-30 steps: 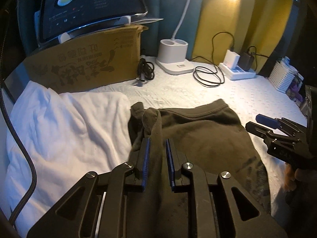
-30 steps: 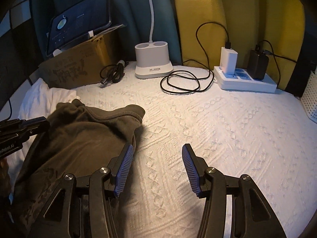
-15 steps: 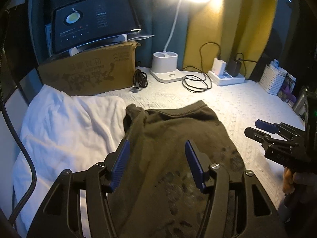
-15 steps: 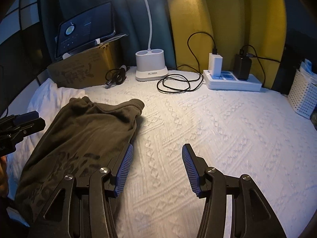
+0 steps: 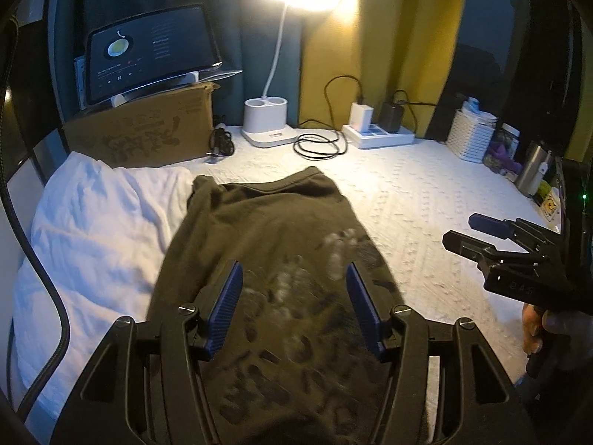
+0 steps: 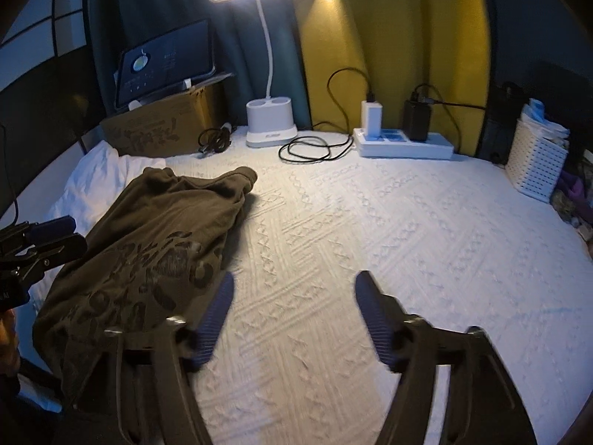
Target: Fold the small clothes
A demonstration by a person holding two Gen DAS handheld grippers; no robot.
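Hovering released – left tongs (image 5: 292, 296), right tongs (image 6: 292, 311) just widening – above shirt (image 5: 267, 230).

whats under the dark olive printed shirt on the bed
The dark olive printed shirt lies partly on the white patterned bedspread, and its left edge overlaps the white pillow. Anything else beneath it is covered.
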